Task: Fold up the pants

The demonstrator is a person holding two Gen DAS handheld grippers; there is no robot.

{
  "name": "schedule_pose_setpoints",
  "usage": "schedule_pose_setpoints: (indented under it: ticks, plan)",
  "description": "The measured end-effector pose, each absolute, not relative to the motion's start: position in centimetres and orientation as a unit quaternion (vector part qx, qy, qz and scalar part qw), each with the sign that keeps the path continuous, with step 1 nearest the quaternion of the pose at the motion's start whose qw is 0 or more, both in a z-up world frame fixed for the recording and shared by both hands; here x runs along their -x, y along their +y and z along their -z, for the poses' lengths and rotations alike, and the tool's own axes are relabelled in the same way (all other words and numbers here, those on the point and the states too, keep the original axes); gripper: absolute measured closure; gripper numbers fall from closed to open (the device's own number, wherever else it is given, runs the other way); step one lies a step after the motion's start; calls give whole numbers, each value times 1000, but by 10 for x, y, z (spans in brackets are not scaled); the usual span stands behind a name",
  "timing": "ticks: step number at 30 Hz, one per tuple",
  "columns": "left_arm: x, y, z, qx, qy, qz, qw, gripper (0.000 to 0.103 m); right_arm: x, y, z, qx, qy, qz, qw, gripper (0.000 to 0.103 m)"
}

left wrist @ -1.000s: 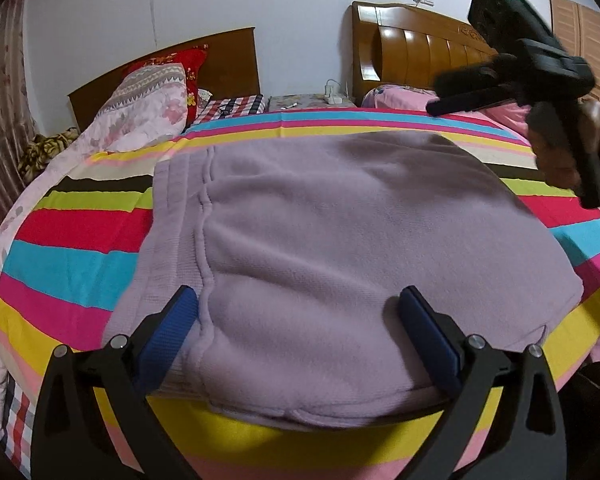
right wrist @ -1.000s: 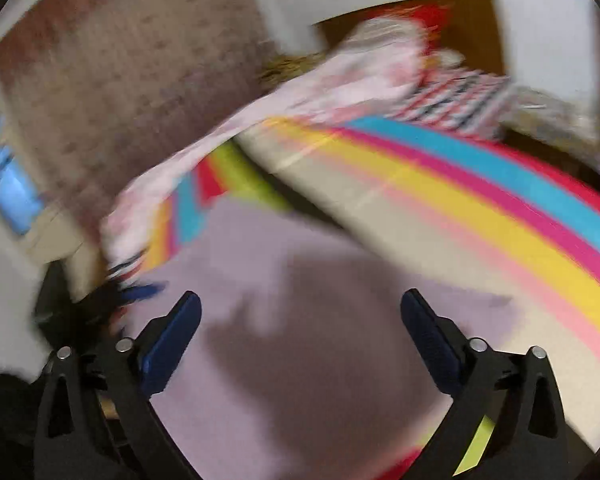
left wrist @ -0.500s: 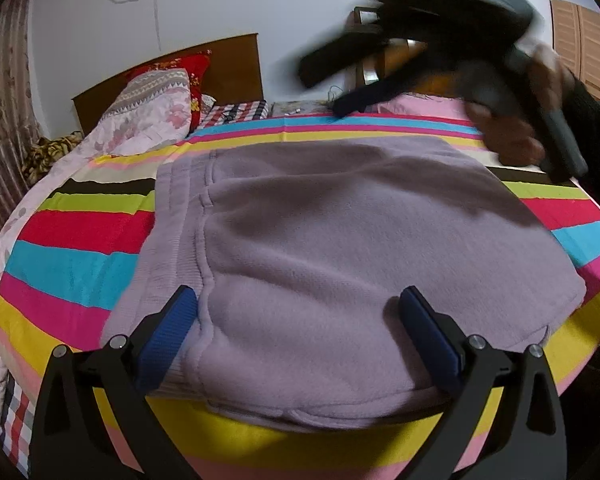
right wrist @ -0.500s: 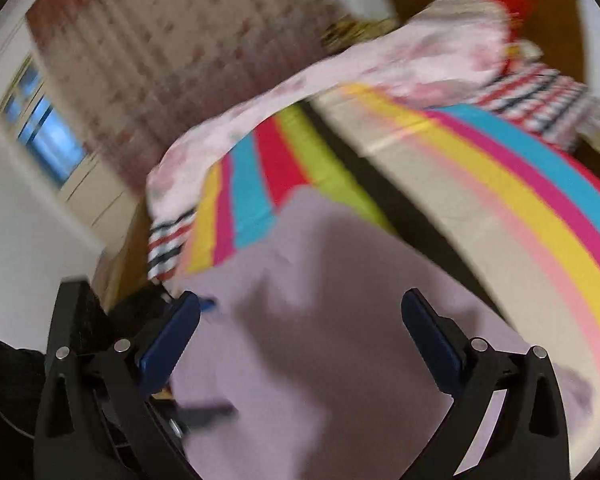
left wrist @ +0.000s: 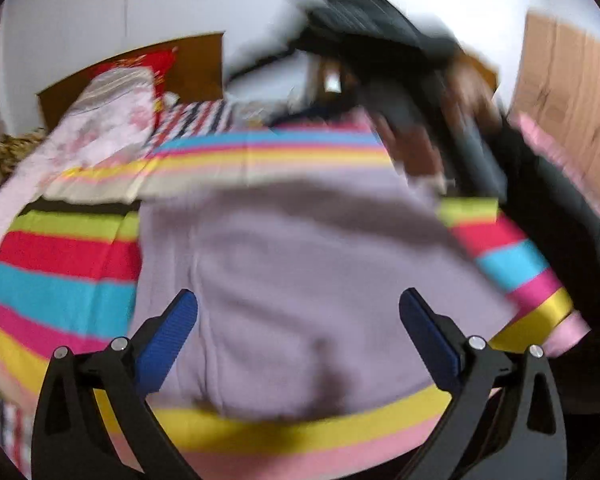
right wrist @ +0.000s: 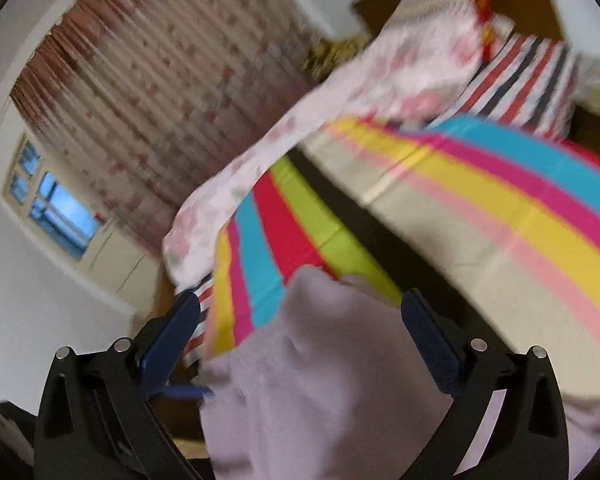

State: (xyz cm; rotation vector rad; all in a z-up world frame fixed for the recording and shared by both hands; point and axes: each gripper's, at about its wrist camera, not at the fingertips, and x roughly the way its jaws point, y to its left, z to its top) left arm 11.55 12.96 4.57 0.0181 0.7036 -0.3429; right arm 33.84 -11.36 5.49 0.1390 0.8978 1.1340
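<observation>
the pants (left wrist: 320, 280) are lilac, of a soft fleecy knit, and lie folded into a broad, roughly square pad on the striped bedspread (left wrist: 60, 276). seen from the left wrist, a ribbed band with a lengthwise seam runs down the left side of the pad. the near edge is rounded and thick with layers, reaching close to the front edge of the bed. the far right corner is blurred. from the right wrist, the pants (right wrist: 332, 380) show a raised, rumpled end with a small peak in the cloth, its surface dimpled.
</observation>
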Motion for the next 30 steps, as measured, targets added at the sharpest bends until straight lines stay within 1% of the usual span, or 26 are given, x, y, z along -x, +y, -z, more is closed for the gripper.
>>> schedule_pose_setpoints:
  ticks: [2, 3, 5, 7, 10, 12, 13, 14, 18, 21, 23, 25, 27, 28, 29, 30]
  plan:
    - [-137, 141, -58, 33, 331, 179, 926, 2, -330, -148, -55, -51, 388, -458, 798, 5]
    - [-153, 145, -57, 45, 342, 169, 923, 2, -327, -162, -51, -43, 387, -425, 817, 5]
    - [-177, 146, -48, 48, 365, 145, 918, 2, -316, -191, -37, -38, 398, -385, 831, 5]
    - [-188, 144, -35, 48, 382, 135, 913, 2, -294, -197, -24, -21, 404, -378, 833, 5]
    - [-189, 136, -10, 16, 406, 115, 907, 2, -257, -196, 3, 46, 417, -328, 846, 5]
    - [-184, 129, 3, -30, 400, 87, 912, 2, -244, -182, 32, 99, 440, -296, 842, 5]
    - [-181, 126, 6, -40, 394, 85, 914, 2, -241, -187, 40, 110, 434, -289, 846, 5]
    - [-182, 127, 8, -40, 394, 84, 914, 2, -239, -194, 39, 94, 424, -293, 852, 5]
    - [-186, 138, 12, -22, 396, 100, 913, 1, -246, -215, 35, 50, 435, -265, 859, 5]
    - [-178, 141, 1, -22, 399, 78, 914, 2, -223, -215, 16, 44, 412, -257, 873, 5]
    - [-165, 142, -9, -20, 376, 76, 923, 2, -192, -209, 0, 37, 388, -289, 874, 5]
    - [-152, 141, -11, -20, 368, 68, 927, 2, -168, -197, 2, 55, 384, -315, 866, 5]
    - [-158, 143, 11, -39, 412, 20, 910, 1, -151, -183, 21, 92, 400, -320, 854, 4]
    - [-157, 147, 21, -37, 411, 19, 911, 1, -145, -179, 28, 106, 398, -314, 856, 4]
    - [-155, 149, 21, -32, 403, 21, 915, 1, -136, -178, 28, 113, 380, -305, 866, 4]
    - [-152, 150, 20, -30, 404, 18, 914, 1, -133, -179, 26, 110, 383, -302, 866, 4]
